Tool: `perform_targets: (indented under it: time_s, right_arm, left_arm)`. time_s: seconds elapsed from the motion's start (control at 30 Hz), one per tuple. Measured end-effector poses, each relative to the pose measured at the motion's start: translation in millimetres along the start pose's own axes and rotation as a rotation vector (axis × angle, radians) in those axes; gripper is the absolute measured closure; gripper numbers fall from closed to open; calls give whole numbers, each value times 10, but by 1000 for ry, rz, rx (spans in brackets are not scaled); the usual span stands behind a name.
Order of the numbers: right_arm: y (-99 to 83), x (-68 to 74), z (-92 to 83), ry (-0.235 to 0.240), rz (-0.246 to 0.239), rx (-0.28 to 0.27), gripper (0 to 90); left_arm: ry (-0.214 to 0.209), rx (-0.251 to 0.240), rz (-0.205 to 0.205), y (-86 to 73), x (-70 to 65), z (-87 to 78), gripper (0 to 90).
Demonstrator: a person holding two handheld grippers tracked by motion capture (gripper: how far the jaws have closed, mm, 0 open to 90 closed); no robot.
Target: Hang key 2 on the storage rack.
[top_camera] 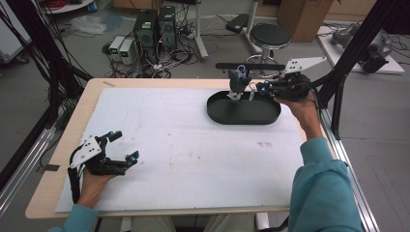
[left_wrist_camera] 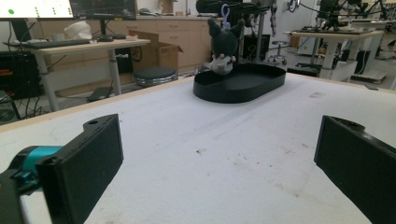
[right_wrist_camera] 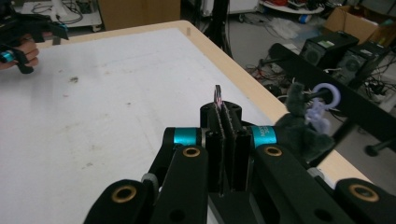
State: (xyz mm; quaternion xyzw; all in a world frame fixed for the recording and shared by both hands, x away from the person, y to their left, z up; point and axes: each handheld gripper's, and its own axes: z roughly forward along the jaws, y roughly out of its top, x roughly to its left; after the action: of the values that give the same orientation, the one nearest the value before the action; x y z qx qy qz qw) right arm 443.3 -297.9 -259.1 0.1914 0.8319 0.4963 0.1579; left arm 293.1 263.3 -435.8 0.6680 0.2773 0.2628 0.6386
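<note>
The white-covered table (top_camera: 183, 145) stretches between both hands. Far side, the black oval tray (top_camera: 244, 112) sits just below and ahead of the right gripper (top_camera: 258, 88). That gripper's jaws are pressed together on a thin flat tag (right_wrist_camera: 217, 97), which pokes out past the pads. The dark plush toy (top_camera: 237, 83) with a pale ring (right_wrist_camera: 327, 95) on top is at the tray's far rim, right beside those closed jaws; whether it hangs or stands, hard to tell. Well away, at the near corner, the left gripper (top_camera: 123, 146) rests low over the table, jaws spread wide with nothing between them.
</note>
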Motion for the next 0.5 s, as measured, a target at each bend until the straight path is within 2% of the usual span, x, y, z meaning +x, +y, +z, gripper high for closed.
perform_targets:
  time_s: [0.17,0.33,0.5]
  right_arm:
    - [98,-158,-23,-25,4,20,888]
    - [155,-286,-22,-40,11,54,888]
    - [152,-396,2,-47,30,66,888]
  left_arm:
    - [23,-18,16,-65,-8,-53,17]
    - [30,-30,5,-134,-16,-77,17]
    - [51,-39,5,-184,-11,-111,17]
